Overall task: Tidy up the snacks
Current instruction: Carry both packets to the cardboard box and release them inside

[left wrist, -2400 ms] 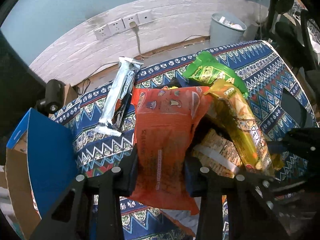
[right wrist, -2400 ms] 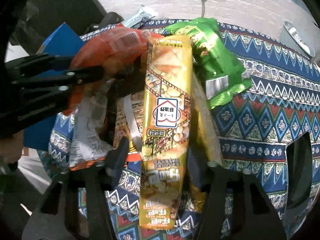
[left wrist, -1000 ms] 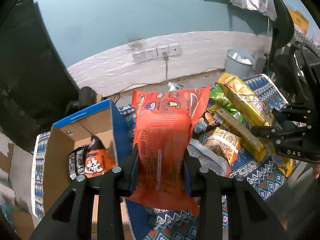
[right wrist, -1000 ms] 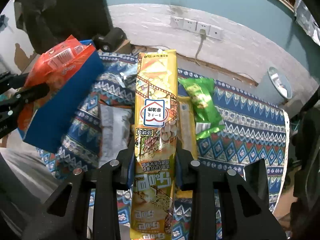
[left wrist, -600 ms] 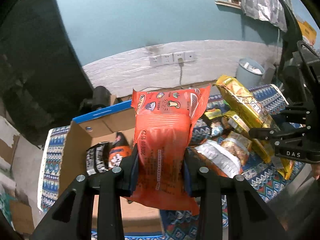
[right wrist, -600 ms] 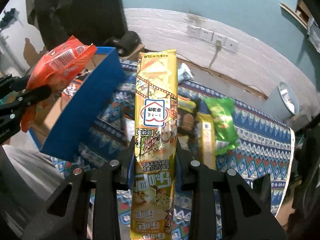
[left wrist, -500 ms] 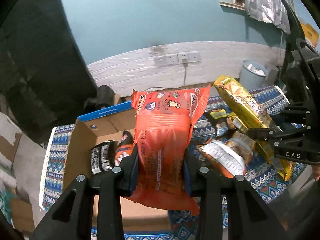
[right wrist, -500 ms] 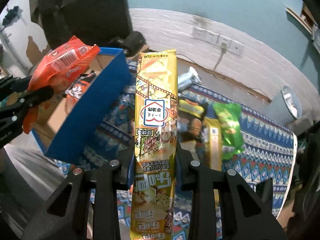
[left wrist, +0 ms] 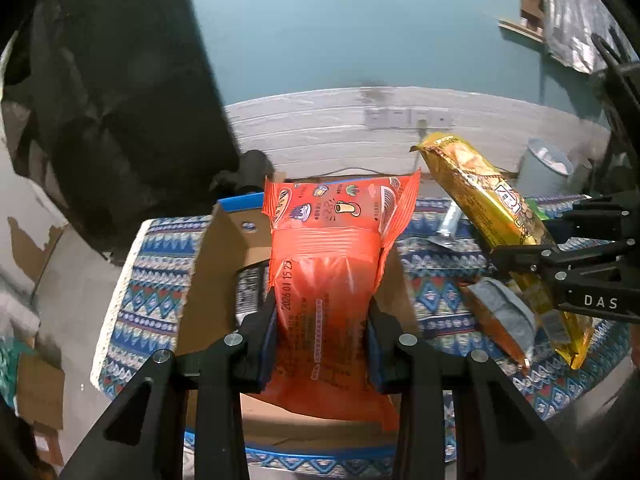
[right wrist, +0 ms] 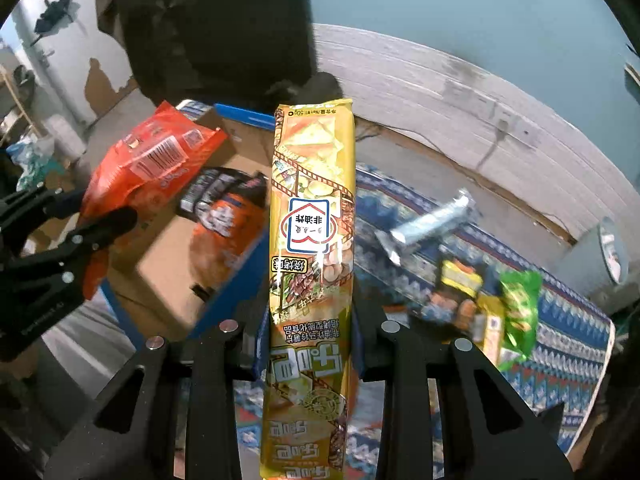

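Left gripper (left wrist: 320, 322): pressed shut on the orange snack bag (left wrist: 328, 280), which was held upright at frame centre, directly over the open cardboard box (left wrist: 208, 280).
Right gripper (right wrist: 308, 320): clamped on the long yellow snack pack (right wrist: 312, 240), shown upright at centre of its own view and at the right edge of the left view.
Step in hand: both packets were judged to be in transit to the box; neither had been released.
Next move: the orange bag would need to be lowered past the box rim and let go, with the yellow pack to be brought leftward after it.
Box contents: an orange-and-black packet (right wrist: 228, 216) was seen lying inside, at centre left of the right view.
Left on the patterned cloth (right wrist: 568, 344): a silver bar (right wrist: 432, 220), a green bag (right wrist: 518, 312) and other small packs, at right.
In the way: the blue box wall (right wrist: 244, 272) was judged a possible snag for the long pack.
Background: a grey bin (left wrist: 548, 164), upper right.
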{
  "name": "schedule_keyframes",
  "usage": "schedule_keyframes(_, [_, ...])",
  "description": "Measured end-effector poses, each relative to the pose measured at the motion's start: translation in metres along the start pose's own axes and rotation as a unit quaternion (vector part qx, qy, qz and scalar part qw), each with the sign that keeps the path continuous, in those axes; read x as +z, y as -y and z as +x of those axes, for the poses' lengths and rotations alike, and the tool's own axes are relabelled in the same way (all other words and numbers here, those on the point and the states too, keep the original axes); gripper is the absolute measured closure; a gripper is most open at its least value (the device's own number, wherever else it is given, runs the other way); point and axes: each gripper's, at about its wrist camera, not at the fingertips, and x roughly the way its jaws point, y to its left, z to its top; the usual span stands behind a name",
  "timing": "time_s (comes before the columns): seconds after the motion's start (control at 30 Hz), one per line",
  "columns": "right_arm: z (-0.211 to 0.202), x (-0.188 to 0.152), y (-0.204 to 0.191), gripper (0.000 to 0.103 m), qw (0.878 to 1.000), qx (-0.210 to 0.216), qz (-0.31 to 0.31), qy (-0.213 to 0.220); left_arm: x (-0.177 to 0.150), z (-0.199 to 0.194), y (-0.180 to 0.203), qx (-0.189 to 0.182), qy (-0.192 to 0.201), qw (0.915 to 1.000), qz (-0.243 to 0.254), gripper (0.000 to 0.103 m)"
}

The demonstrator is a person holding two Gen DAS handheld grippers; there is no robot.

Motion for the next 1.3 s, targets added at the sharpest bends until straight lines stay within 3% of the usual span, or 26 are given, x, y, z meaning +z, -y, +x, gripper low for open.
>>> schedule_keyframes(0.47, [0.038,0.053,-0.059,0.073,0.999,0.031,-0.034,-0.022,-0.014,0.026,-0.067,0.04,-0.032,0.9969,-0.06,0.066])
schedule_keyframes(0.77, [0.074,0.068,-0.078,0.072,0.997,0.049,-0.026,-0.054,-0.022,0.043,-0.095,0.037,-0.053,0.9926,-0.103,0.065])
schedule_keyframes(0.83, [0.08,0.071,-0.08,0.07,0.996,0.058,-0.027,-0.061,-0.021,0.046,-0.096,0.043,-0.065,0.9913,-0.106,0.058])
schedule_keyframes(0.97, [0.078,0.077,-0.081,0.066,0.996,0.064,-0.034,-0.054,-0.018,0.044,-0.093,0.054,-0.066,0.9901,-0.111,0.033])
schedule_keyframes(1.1, [0.069,0.081,-0.076,0.061,0.996,0.05,-0.053,-0.05,-0.014,0.039,-0.082,0.054,-0.061,0.9919,-0.097,0.028])
schedule_keyframes(1.17, [0.063,0.079,-0.071,0.05,0.996,0.045,-0.062,-0.049,-0.013,0.037,-0.077,0.054,-0.057,0.9929,-0.089,0.026])
schedule_keyframes(1.3, [0.052,0.069,-0.053,0.04,0.996,0.038,-0.066,-0.045,-0.009,0.035,-0.061,0.049,-0.058,0.9947,-0.069,0.024])
